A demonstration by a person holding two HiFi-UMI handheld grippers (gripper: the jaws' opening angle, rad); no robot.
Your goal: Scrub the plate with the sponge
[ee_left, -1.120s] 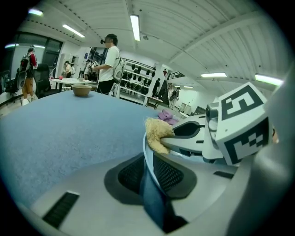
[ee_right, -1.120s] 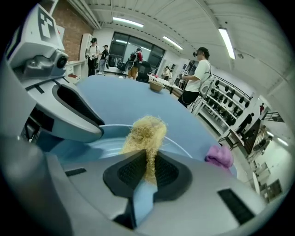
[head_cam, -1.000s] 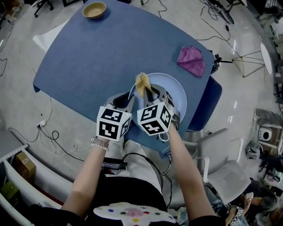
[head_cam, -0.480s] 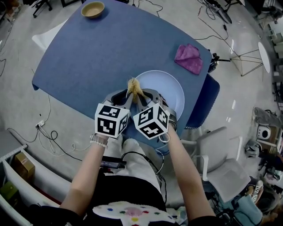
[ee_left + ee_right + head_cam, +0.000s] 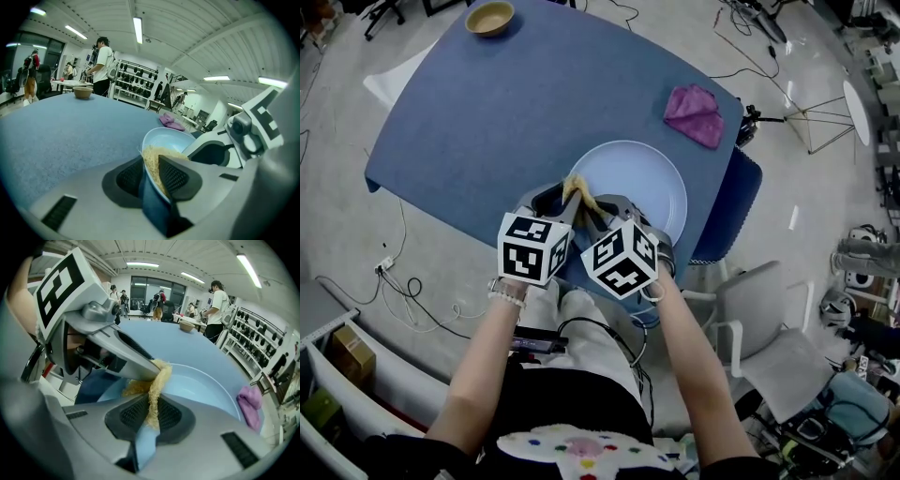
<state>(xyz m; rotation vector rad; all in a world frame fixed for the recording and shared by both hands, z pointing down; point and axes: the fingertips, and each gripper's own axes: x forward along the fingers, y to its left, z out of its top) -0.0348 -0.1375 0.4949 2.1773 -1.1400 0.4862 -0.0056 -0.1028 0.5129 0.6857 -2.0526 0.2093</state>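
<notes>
Grips the sponge (image 5: pixel 157 380) firmly in the right gripper (image 5: pixel 153 404), pale fibres squeezed flat between its jaws and sticking out ahead of the tips. Rests that tuft on the plate (image 5: pixel 201 385) at the rim nearest the person, right against the tip of the left gripper (image 5: pixel 149 160). Has had the left jaws opening just now, with the plate's rim standing between them, close against one jaw and with a dark slit at the other; reads as slackened rather than clamped. Keeps the plate at the near edge of the surface (image 5: pixel 487 112), directly ahead of both grippers. Finds the plate's bare face ahead and to the right of the right gripper, wide open beyond the sponge. Points the sponge's long axis along the jaws, onto the plate. Probably needs to sweep forward and rightward next, away from the left gripper, with the right hand, the only one carrying the sponge. Risks pushing the plate along the surface if the left hold is as loose as it looks.
</notes>
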